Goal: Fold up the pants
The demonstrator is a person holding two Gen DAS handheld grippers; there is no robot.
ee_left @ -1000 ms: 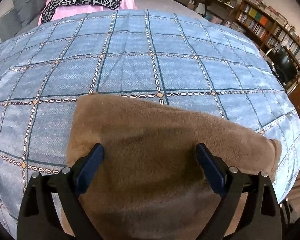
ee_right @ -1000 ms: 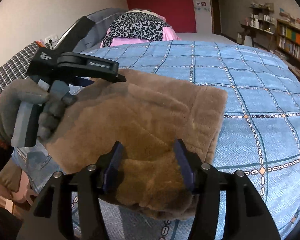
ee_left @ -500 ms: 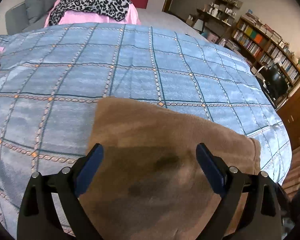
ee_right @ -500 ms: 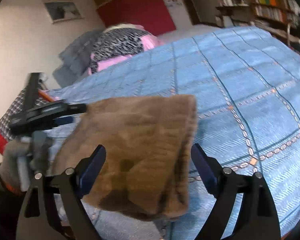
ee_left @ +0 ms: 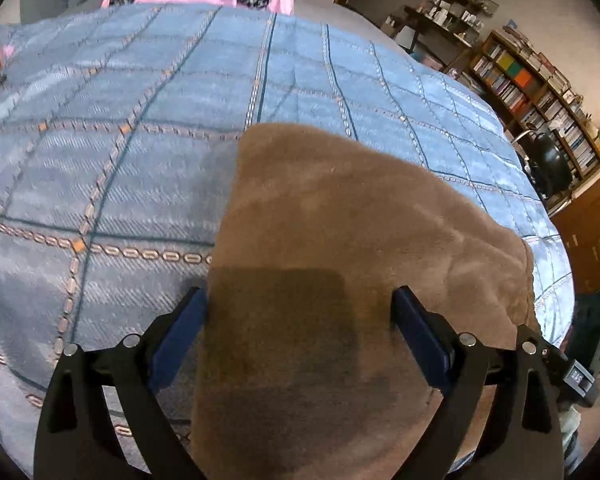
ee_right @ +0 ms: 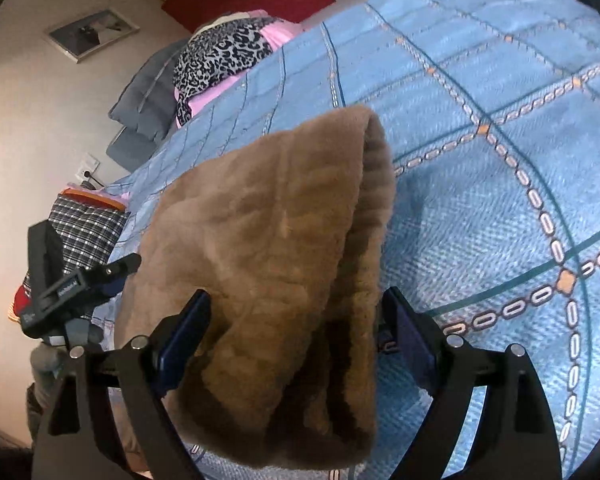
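While the left gripper (ee_left: 300, 328) hangs over the folded brown pants (ee_left: 360, 248) on the blue quilt (ee_left: 140, 140), its jaws are spread wide, gripping nothing. Right view: right gripper (ee_right: 296, 320) also wide open, straddling the pants (ee_right: 276, 248); left gripper (ee_right: 80, 284) sits beside their left edge.

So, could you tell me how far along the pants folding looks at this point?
Mostly done: the brown fleece pants lie on the blue quilt as a compact stack of layers. Nothing is gripped; the left gripper and right gripper are both open over it. At most, squaring the bundle's edges remains.
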